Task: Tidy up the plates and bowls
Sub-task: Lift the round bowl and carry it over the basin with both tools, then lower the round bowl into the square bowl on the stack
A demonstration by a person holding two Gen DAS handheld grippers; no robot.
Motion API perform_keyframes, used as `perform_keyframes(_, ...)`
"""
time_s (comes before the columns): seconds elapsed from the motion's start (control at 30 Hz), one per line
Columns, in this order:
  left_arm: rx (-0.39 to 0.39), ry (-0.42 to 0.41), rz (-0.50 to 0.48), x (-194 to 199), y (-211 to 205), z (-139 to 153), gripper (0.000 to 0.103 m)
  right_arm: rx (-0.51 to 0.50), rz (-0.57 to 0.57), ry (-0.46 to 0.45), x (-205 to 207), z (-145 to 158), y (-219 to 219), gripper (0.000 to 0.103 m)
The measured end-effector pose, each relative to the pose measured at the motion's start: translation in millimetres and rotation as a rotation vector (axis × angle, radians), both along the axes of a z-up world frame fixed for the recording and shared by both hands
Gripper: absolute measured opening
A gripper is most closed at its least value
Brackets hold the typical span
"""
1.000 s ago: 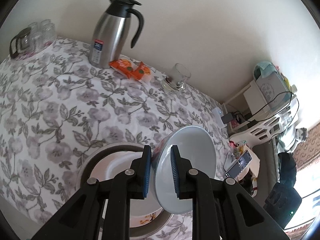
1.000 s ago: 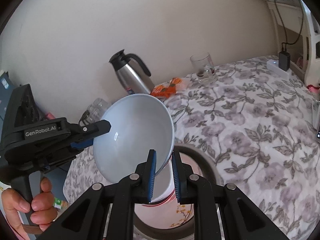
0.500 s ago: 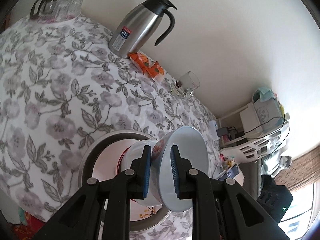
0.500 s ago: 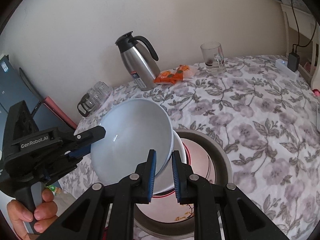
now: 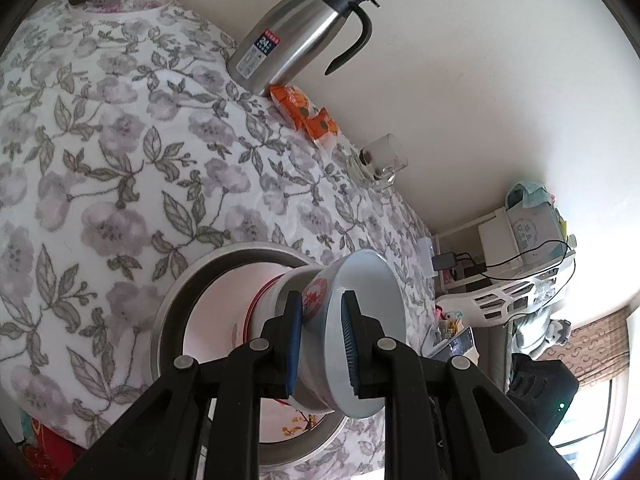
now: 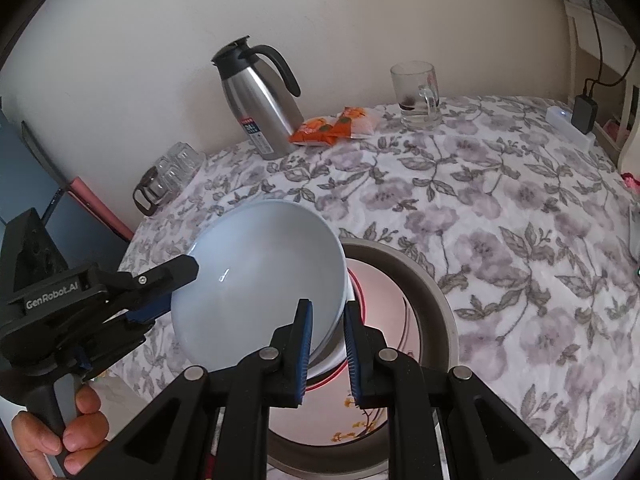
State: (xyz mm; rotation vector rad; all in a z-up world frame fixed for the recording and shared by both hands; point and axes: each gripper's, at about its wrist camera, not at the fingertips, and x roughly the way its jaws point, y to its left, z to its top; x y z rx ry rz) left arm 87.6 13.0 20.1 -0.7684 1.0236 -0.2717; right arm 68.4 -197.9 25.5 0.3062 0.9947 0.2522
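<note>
A pale blue-white bowl (image 6: 260, 276) hangs tilted over a steel basin (image 6: 436, 304), held by both grippers. My left gripper (image 5: 322, 300) is shut on its rim, beside a red emblem on the outer wall. At the opposite near edge my right gripper (image 6: 328, 308) is shut on the rim. The left gripper (image 6: 176, 290) also shows at the left of the right wrist view, with a person's hand under it. A second white bowl (image 5: 276, 300) with a red line sits nested under the pale bowl. A pinkish plate (image 6: 384, 312) with a flower print lies inside the basin.
On the flowered tablecloth (image 5: 120, 160) stand a steel thermos jug (image 6: 260, 108), orange snack packets (image 6: 336, 126), a glass mug (image 6: 416, 96) and a rack of glasses (image 6: 168, 176). A power strip (image 6: 572, 124) lies at the far right edge. A white shelf (image 5: 520, 272) stands beyond the table.
Both grippers have come down with the bowl, so it now hangs lower over the basin and plate. The left wrist view has rolled and more tabletop shows.
</note>
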Motion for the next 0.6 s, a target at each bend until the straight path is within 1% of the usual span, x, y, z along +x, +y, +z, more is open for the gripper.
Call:
perform_keyframes(0.23,0.007,0.018,-0.012,2.5,-0.8,-6.6,0.020,-0.012,-0.002,-0.004,0.7,0.0,1.0,0.017)
perform_keyframes(0.43,0.053,0.001,-0.020,1.0,-2.1,-4.8,0.020,-0.013,0.005,-0.005,0.8,0.7,1.6,0.018)
perform_keyframes(0.5,0.046,-0.008,-0.020,0.2,-0.3,-3.7,0.020,-0.019,0.007,-0.018,-0.5,3.7,1.8,0.019)
perform_keyframes(0.6,0.060,-0.022,-0.023,-0.9,-0.8,-0.6,0.020,-0.024,0.009,-0.031,-1.9,6.7,1.8,0.020)
